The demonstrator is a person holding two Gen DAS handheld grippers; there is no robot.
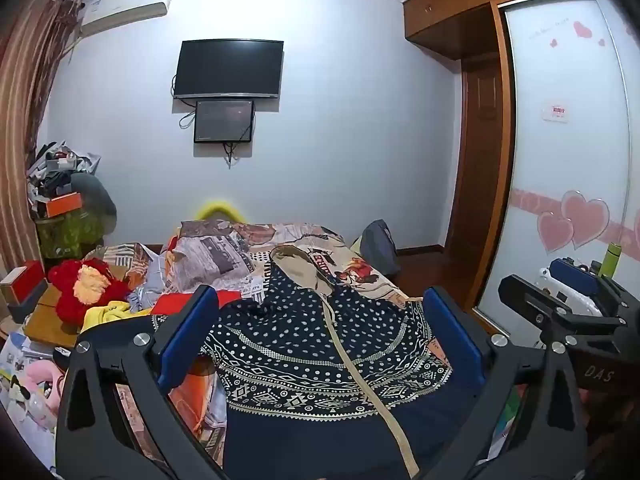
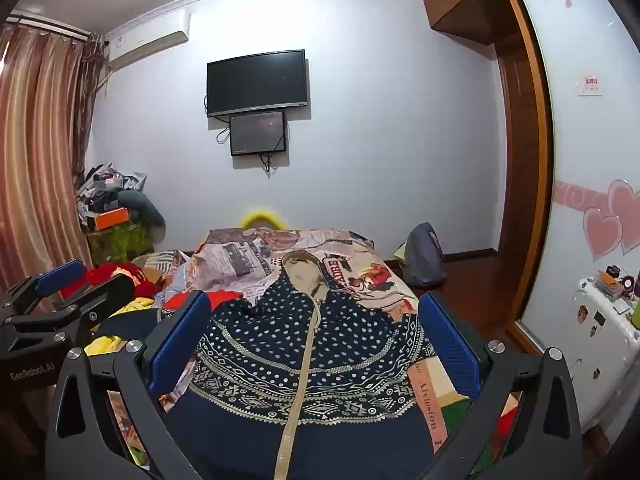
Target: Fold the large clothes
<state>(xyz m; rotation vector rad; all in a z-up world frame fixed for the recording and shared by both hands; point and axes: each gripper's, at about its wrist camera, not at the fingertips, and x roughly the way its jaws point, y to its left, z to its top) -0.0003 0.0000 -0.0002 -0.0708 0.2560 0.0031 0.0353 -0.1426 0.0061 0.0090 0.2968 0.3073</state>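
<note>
While the navy dotted hooded jacket (image 1: 320, 344) lies flat on the bed (image 1: 360, 272), zipper up and hood far away, the left gripper (image 1: 320, 320) and right gripper (image 2: 316, 328) hover over it, jaws wide open, holding nothing.

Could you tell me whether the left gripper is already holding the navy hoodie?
No, the left gripper stands wide open above the hoodie, its blue pads clear of the fabric.

hoodie (image 1: 320, 360): hem cut off by bottom edge | left sleeve hidden behind left claw (image 1: 320, 320)
</note>
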